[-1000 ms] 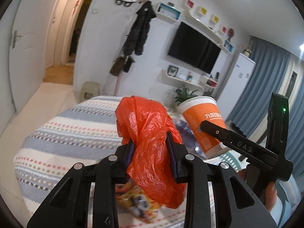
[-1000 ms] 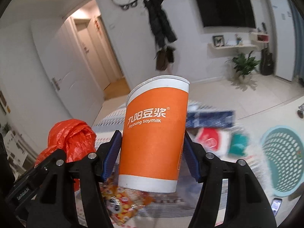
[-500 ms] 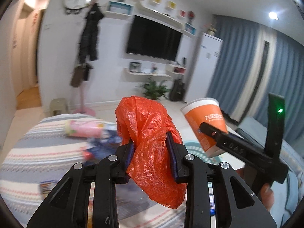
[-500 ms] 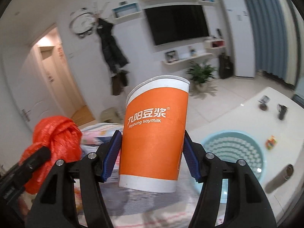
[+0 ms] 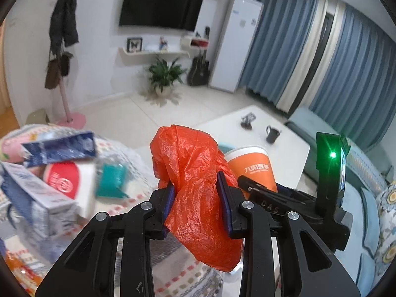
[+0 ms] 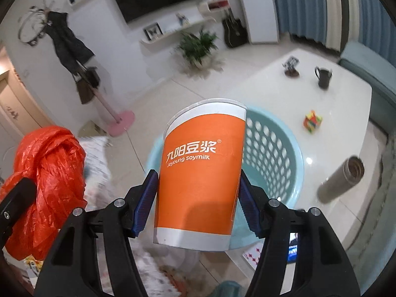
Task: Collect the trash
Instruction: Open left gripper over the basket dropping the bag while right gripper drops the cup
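Right gripper (image 6: 198, 203) clamped on orange soymilk cup (image 6: 200, 173) at frame centre, over teal basket (image 6: 277, 153); left gripper (image 5: 198, 205) pinching crumpled red plastic bag (image 5: 195, 185). Risk: early release, dropping cup or drifting bag outside basket rim.

White walls were hung with a black television (image 5: 160, 7); a potted plant (image 5: 164, 75) was set on pale floor tiles. Blue curtains (image 5: 346, 57), a white fridge (image 5: 235, 42) and a white table (image 6: 321, 99) were noted.
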A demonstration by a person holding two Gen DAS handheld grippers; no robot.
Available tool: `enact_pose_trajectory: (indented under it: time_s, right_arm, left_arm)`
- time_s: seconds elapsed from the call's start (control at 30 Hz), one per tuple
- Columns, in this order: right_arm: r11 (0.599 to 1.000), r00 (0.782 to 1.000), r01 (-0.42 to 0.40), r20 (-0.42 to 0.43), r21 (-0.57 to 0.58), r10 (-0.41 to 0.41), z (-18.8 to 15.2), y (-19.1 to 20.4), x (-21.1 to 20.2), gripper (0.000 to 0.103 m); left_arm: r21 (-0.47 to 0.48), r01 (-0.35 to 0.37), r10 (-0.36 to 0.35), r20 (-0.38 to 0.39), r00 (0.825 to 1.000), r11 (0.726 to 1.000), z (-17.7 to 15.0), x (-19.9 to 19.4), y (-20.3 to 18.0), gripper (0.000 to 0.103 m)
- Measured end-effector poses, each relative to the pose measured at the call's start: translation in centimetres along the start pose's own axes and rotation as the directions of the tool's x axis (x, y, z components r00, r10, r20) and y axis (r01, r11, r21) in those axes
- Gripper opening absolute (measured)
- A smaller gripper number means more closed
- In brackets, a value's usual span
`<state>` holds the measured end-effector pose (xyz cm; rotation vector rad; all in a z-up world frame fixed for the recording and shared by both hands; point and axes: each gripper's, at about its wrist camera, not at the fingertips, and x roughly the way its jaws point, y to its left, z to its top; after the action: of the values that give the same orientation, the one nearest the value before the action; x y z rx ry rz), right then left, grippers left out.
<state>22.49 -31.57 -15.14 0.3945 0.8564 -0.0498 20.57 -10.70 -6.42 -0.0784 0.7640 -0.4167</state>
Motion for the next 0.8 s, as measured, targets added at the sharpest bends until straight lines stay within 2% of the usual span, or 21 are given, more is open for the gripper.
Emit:
enact_pose_trajectory:
  time_s: [0.1, 0.27, 0.53, 0.8]
  right_arm:
    - [1.000, 0.998, 0.014, -0.056, 0.027, -0.013, -0.7, -1.0, 2.0, 0.061]
    - [0.998, 0.995, 0.038, -0.098, 0.044, -0.033, -1.1, -2.1, 3.7, 0.062]
    - [0.997, 0.993, 0.046, -0.111, 0.057, -0.040, -1.0, -2.6, 4.0, 0.062]
    - [0.998, 0.995, 0.042, -0.090, 0.049, -0.037, -0.7, -2.1, 2.9, 0.063]
  left_arm:
    - [0.010, 0.003, -0.003, -0.040, 0.999, 1.000, -0.4, 1.9, -0.2, 0.031]
    - [0.009, -0.004, 0.004, -0.091, 0.996, 1.000, -0.7, 4.2, -0.1, 0.033]
    - [-0.010, -0.005, 0.004, -0.109, 0.994, 1.000, -1.3, 4.7, 0.2, 0.043]
    - [-0.045, -0.015, 0.011, -0.094, 0.996, 0.999, -1.7, 3.6, 1.3, 0.044]
